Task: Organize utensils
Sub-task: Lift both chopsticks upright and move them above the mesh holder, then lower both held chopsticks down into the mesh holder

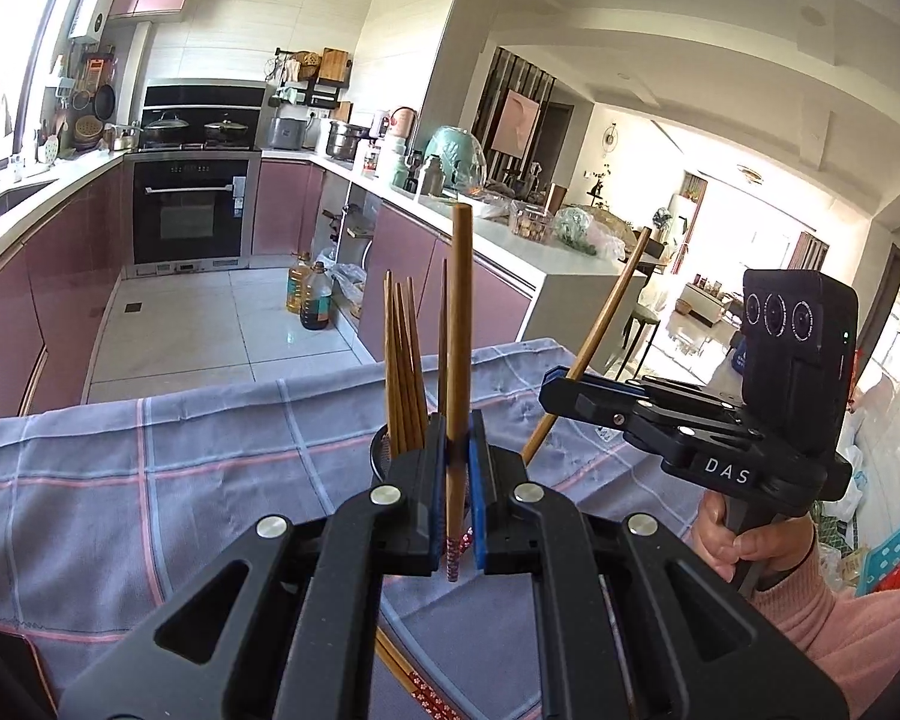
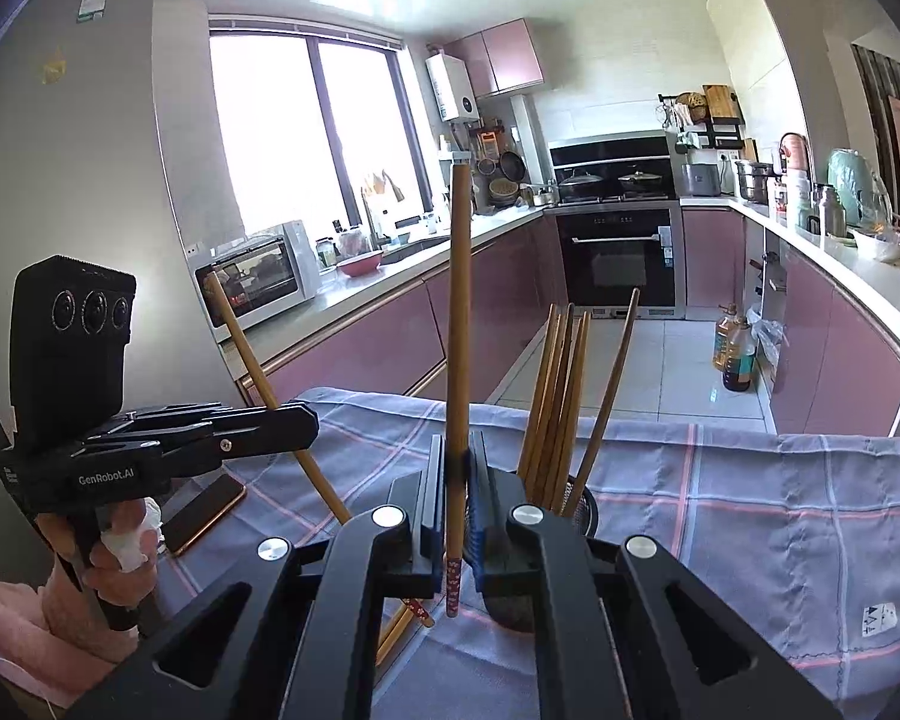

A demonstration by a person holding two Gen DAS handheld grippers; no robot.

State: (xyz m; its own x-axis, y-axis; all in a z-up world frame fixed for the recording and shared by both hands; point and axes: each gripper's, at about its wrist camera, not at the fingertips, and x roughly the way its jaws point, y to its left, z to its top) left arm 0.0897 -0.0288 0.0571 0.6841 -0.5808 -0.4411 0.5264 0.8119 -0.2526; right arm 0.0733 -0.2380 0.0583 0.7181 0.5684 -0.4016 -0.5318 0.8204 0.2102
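Left tool (image 1: 457, 450) clamping upright chopstick (image 1: 461, 312), holder (image 1: 381, 456) just behind

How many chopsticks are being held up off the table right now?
2. One chopstick stands upright, clamped in the left tool; the other chopstick stands upright in the right tool. More sit in the mesh holder and lie on the cloth, partly hidden.

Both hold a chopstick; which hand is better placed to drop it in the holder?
Right, probably: the holder sits close beside the right gripper, its chopstick upright; the left gripper is farther off.
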